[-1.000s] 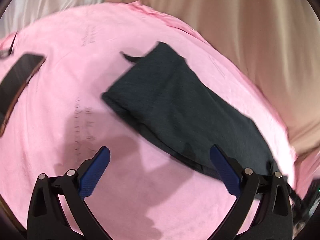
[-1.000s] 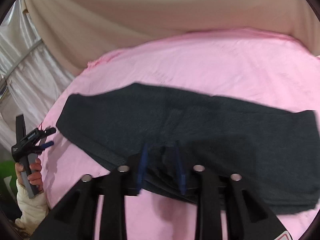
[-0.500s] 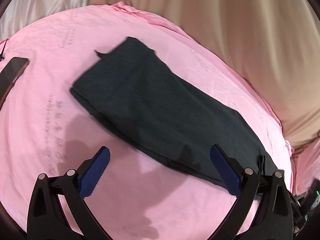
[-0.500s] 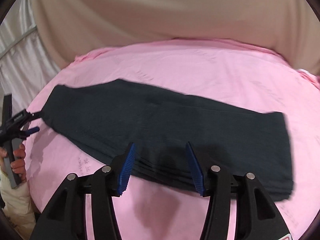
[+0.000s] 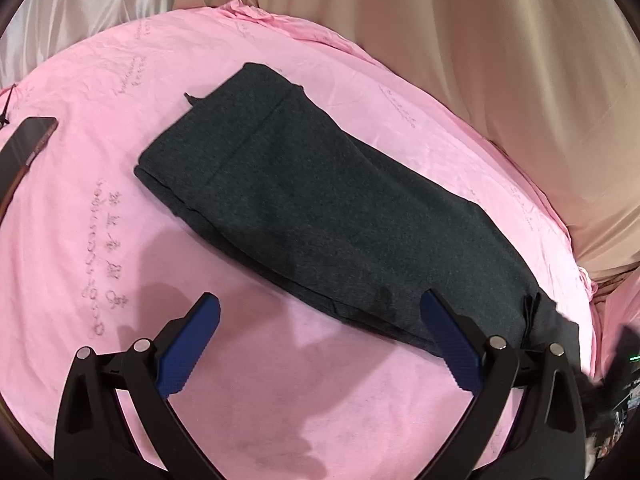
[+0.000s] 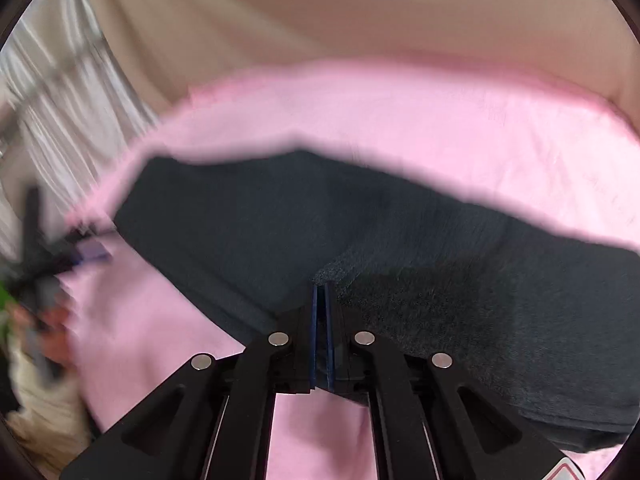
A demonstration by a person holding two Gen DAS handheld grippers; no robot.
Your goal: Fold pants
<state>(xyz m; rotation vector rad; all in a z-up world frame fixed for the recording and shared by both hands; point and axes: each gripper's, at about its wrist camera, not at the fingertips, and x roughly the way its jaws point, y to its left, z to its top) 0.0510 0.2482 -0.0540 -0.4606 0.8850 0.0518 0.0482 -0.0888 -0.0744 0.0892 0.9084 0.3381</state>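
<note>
Dark pants [image 5: 344, 216] are pinched by the right gripper [image 6: 322, 292]; left gripper [image 5: 320, 316] hovers wide.

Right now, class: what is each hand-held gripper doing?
Left hand-held gripper: open, holding nothing, above the pink sheet.
Right hand-held gripper: closed, apparently pinching the near edge of the dark pants.

Faint grey script on pink sheet [image 5: 100, 248], too distorted to read.
</note>
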